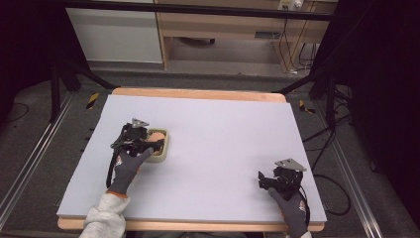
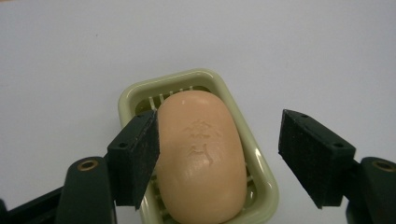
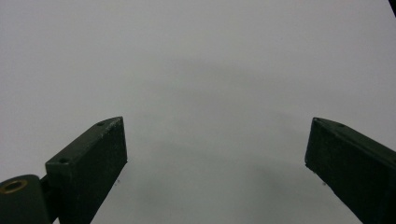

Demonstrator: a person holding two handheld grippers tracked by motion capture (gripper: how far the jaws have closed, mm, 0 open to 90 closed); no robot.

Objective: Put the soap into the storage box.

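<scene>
Left gripper [image 2: 219, 154] apart, straddling soap [image 2: 201, 158] in dish [image 2: 259, 158] near tabletop's left edge; probably slick, firm: squeeze long sides. Right gripper [image 3: 215, 163] apart, idle.

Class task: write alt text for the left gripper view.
A peach-coloured soap bar with stamped characters lies in a pale green soap dish on a white table. The open left gripper straddles it, one jaw at the bar's side, the other clear.

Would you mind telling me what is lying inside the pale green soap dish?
A peach soap bar with an embossed mark lies in the soap dish. Drain slats show at the far end; the rest is covered.
</scene>
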